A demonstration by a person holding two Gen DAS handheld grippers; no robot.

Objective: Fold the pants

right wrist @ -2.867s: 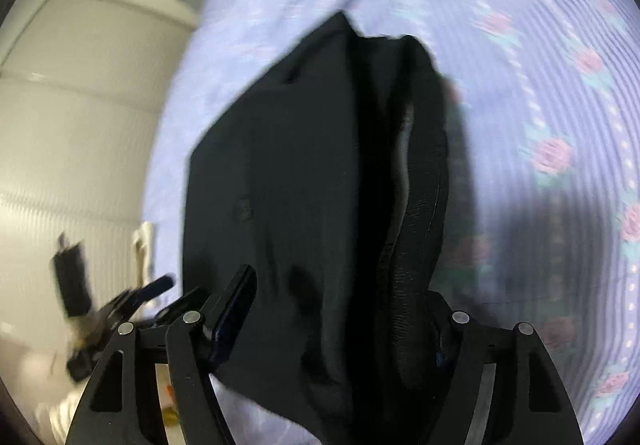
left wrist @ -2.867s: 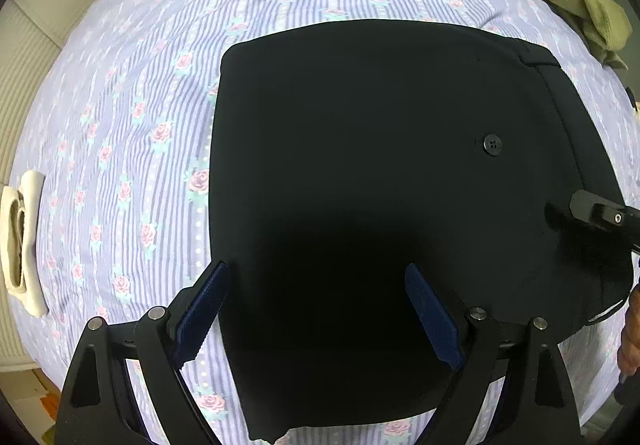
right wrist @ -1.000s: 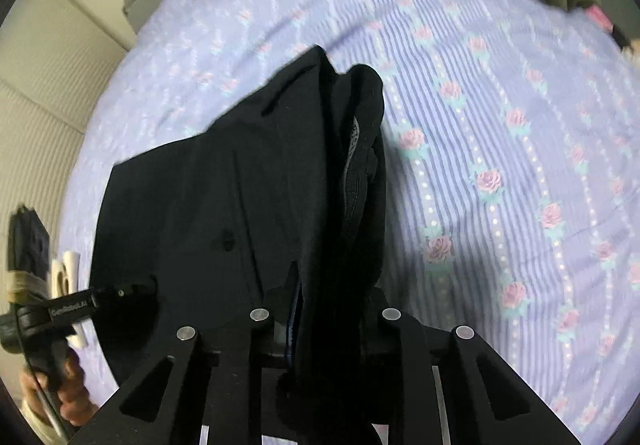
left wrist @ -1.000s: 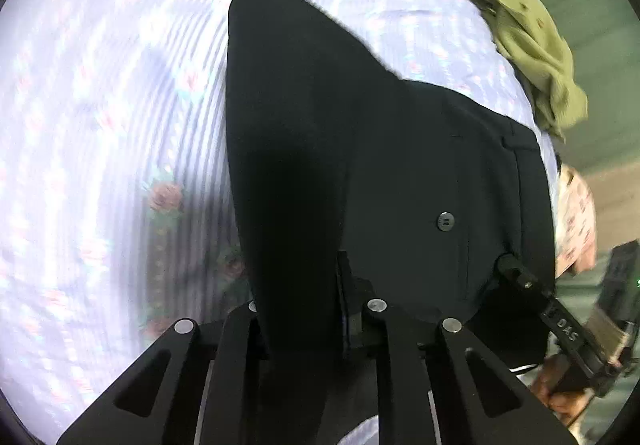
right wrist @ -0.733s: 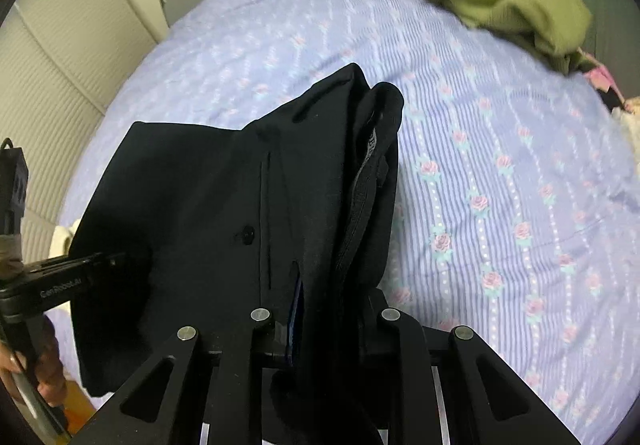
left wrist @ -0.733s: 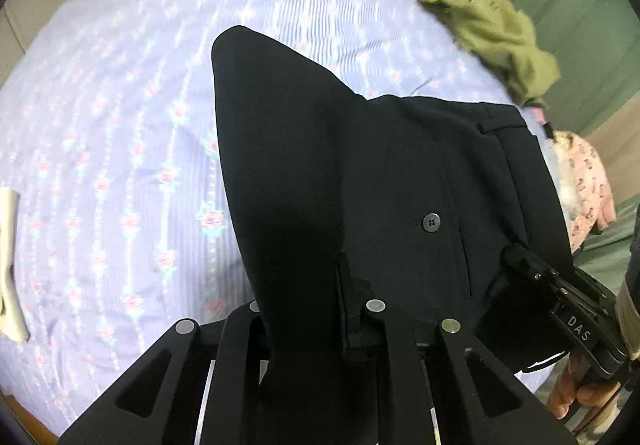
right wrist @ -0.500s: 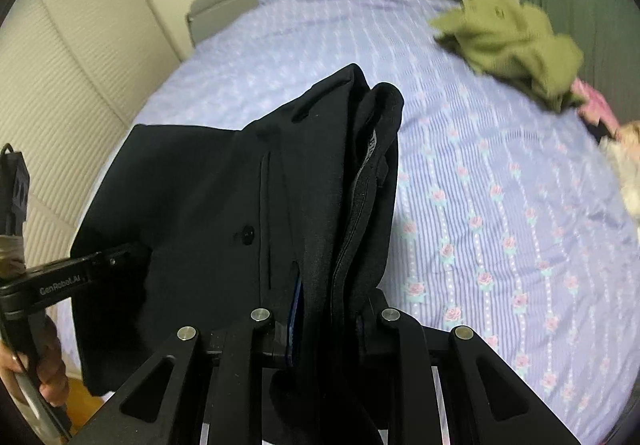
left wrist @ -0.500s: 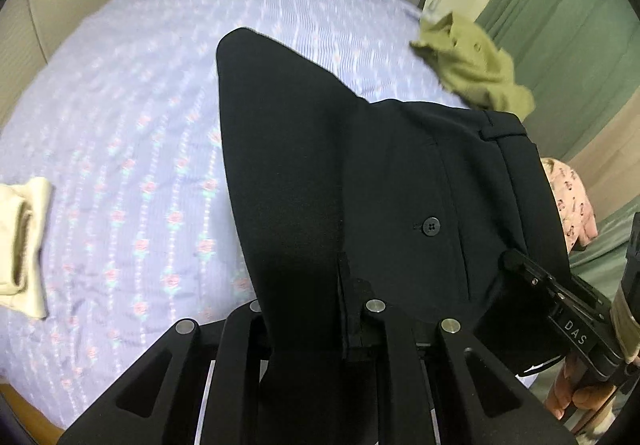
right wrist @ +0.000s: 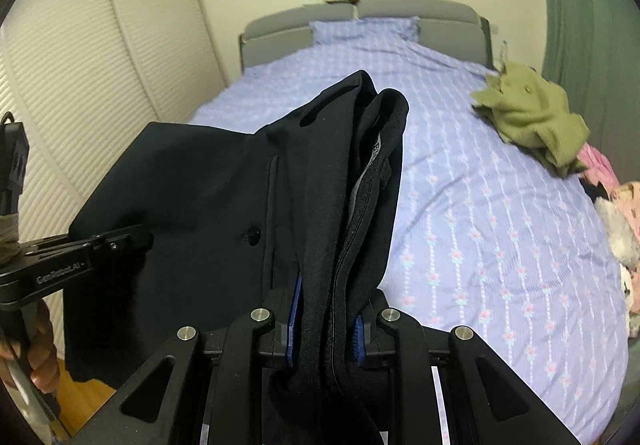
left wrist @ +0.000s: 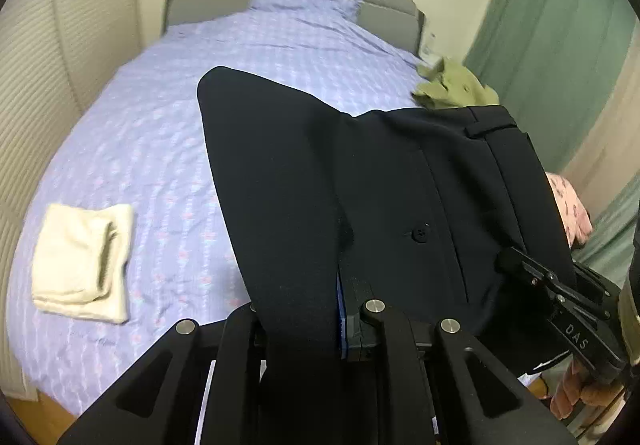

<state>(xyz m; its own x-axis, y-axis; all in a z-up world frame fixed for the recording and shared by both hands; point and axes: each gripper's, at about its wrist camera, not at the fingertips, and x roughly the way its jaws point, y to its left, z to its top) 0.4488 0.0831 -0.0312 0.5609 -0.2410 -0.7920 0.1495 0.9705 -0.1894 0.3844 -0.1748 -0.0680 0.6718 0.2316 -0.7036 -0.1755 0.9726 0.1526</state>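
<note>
The folded black pants [left wrist: 380,185] hang lifted off the bed, stretched between both grippers. My left gripper [left wrist: 304,309] is shut on one folded edge of them. My right gripper [right wrist: 326,317] is shut on the bunched waistband end of the pants [right wrist: 224,205]. A button [left wrist: 419,234] on the back pocket faces up. The right gripper also shows in the left wrist view [left wrist: 516,265], and the left gripper in the right wrist view [right wrist: 136,239], each clamped on the cloth.
The bed [left wrist: 168,133] has a lilac flowered sheet and a grey headboard [right wrist: 400,13]. A folded cream cloth [left wrist: 80,257] lies near the left edge. An olive garment [right wrist: 532,121] and pink clothes [right wrist: 620,213] lie at the right. A louvred closet door [right wrist: 80,85] stands at the left.
Both grippers closed on the pants and raised them off the bed. The views tilted upward, and the headboard and walls have come into sight.
</note>
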